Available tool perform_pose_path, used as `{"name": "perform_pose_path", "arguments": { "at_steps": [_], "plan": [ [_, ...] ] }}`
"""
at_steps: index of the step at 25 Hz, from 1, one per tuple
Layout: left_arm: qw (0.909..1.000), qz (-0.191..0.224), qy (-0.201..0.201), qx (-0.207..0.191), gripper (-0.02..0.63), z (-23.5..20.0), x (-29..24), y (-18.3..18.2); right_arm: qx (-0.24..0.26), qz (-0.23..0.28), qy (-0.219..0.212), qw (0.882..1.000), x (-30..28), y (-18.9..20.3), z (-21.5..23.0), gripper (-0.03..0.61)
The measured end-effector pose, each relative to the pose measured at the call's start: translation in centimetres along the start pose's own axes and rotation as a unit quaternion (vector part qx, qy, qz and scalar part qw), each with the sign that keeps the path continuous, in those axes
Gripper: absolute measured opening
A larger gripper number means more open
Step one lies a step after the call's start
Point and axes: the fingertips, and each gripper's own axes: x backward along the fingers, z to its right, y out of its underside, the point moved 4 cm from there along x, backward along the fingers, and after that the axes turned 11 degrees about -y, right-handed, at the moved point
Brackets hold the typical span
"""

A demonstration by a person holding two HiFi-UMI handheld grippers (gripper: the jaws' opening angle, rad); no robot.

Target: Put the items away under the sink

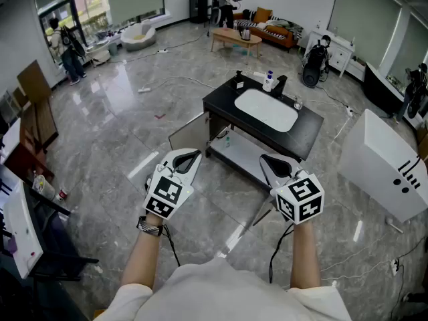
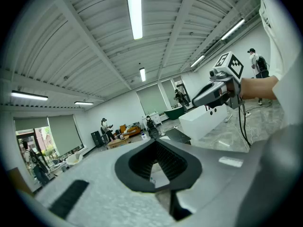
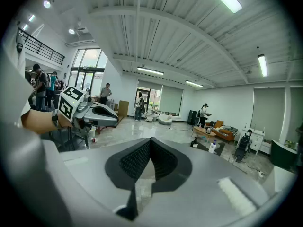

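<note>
A black sink cabinet [image 1: 304, 136] with a white basin [image 1: 266, 109] stands in the middle of the room. On its top are a white bottle with a blue cap [image 1: 268, 81], a black tap [image 1: 279, 85], a small dark item [image 1: 239, 83] and a small glass [image 1: 297, 103]. Its left door [image 1: 189, 131] hangs open, and a small bottle [image 1: 227, 139] stands on the lower shelf. My left gripper [image 1: 186, 159] and right gripper [image 1: 275, 164] are held up side by side well short of the cabinet. Both are shut with nothing between their tips.
A large white box [image 1: 388, 162] stands to the right of the cabinet. Cables trail over the grey marble floor. A white desk [image 1: 20, 233] and wooden furniture [image 1: 37, 112] line the left side. A coffee table [image 1: 235, 39], a sofa and several people are at the back.
</note>
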Motion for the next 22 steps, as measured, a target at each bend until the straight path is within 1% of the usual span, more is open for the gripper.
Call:
{"name": "perform_pose_path", "arguments": {
  "at_steps": [3,9,13,18,22],
  "plan": [
    [1.0,-0.001,0.004,0.003,-0.002,0.6,-0.9,0.0,-0.004,0.001,0.0,1.0,0.0,0.2,0.9,0.006],
    [0.9998,-0.006,0.016,0.002,-0.001,1.8,-2.2,-0.4,-0.008,0.005,0.014,1.0,0.5,0.6,2.6,0.006],
    [0.9998,-0.015,0.013,0.001,0.0,2.5,-2.7,-0.4,-0.018,0.005,0.008,1.0,1.2,1.3,3.8,0.006],
    [0.9997,-0.021,0.0,0.016,0.0,3.6,-3.4,-0.5,-0.025,0.007,-0.007,1.0,2.0,2.2,5.1,0.006],
    [0.9994,-0.035,0.005,0.003,-0.001,5.1,-4.9,0.0,-0.033,0.01,-0.017,0.999,2.0,3.1,6.2,0.006]
  ]
}}
